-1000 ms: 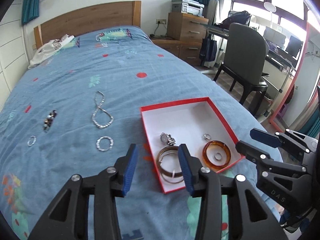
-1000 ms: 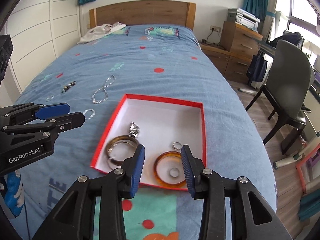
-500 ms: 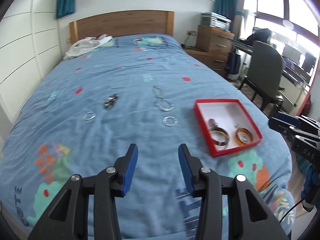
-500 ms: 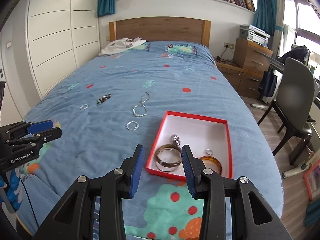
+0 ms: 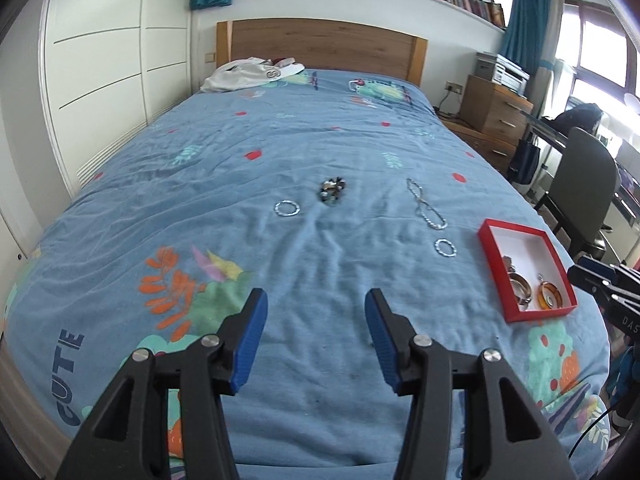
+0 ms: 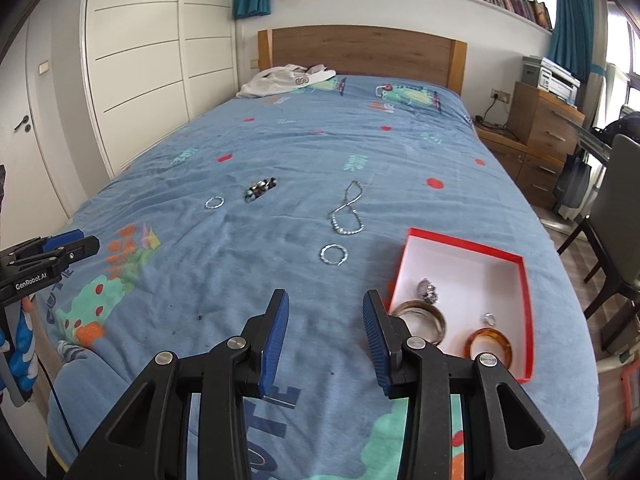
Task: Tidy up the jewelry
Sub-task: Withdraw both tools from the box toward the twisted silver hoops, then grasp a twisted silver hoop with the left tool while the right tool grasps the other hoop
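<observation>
Two empty grippers hover over a blue bed strewn with jewelry.
The left gripper (image 5: 314, 334), jaws just widened, and right gripper (image 6: 325, 334), jaws apart, sit nearer than the silver chain (image 6: 347, 210); the red box (image 6: 464, 247) lies right.

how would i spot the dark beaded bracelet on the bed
Start at the red box on the blue bedspread and look far left, past the long chain. The dark beaded bracelet lies bunched beside a silver ring bracelet; only it is dark.

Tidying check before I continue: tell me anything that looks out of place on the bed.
Four pieces lie loose on the bedspread, outside the red box: two silver bracelets, a silver necklace and a dark beaded piece.
</observation>
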A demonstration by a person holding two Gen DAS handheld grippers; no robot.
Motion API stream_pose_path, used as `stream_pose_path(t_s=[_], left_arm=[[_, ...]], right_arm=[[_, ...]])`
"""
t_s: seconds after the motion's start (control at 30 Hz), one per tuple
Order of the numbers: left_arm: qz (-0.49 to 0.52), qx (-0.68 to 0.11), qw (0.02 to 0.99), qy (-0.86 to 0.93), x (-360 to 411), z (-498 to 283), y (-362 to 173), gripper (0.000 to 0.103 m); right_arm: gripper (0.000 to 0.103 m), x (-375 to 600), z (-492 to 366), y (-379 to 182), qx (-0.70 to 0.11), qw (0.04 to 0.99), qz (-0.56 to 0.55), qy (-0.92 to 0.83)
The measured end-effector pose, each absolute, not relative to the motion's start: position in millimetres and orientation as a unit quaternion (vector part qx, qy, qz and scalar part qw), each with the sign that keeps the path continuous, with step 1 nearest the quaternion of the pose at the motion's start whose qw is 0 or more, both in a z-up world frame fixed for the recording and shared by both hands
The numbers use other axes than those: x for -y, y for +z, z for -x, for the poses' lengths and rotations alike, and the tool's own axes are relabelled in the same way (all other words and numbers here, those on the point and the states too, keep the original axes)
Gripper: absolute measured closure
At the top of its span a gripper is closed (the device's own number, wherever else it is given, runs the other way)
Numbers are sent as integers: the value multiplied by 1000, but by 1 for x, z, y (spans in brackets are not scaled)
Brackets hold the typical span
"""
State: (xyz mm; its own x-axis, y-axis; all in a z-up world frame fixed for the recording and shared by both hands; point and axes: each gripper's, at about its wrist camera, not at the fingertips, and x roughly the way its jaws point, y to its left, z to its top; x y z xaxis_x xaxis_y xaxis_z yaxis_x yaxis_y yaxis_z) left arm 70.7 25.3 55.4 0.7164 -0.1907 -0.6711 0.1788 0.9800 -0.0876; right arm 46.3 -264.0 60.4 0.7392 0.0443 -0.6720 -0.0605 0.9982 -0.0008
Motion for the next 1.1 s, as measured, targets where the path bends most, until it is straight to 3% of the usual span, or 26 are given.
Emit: stream_pose_path(t_s=[0.13, 0.2, 1.1], left_arm=[[16, -371, 924, -90, -37, -86, 44, 54], [19, -379, 921, -88, -38, -98, 36, 54], [38, -453, 888, -66, -7, -342, -87, 48]], right_arm=[[62, 255, -63, 44, -374, 927, 9, 37], [55, 252, -74, 34, -380, 924, 4, 40], [47, 281, -241, -83, -442, 892, -89, -8]])
